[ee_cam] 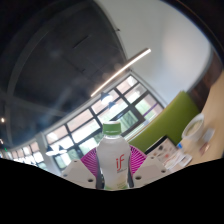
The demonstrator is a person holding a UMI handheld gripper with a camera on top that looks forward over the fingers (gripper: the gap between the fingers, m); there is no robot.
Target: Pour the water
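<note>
Gripping bottle (115,158) between jaws, tilted

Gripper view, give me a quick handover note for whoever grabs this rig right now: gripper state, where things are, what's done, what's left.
Gripper: shut on the water bottle, which sits between the pink pads with both fingers against its sides.
Bottle: roughly upright in the view, white label with pink lettering, green cap on.
Surroundings: the view is tilted; ceiling, a strip light and large windows lie beyond the bottle. A pale cup-like thing sits far off beside the fingers; what it is I cannot tell.
Done: bottle grasped.
Left: the pour itself; no water flowing yet.
</note>
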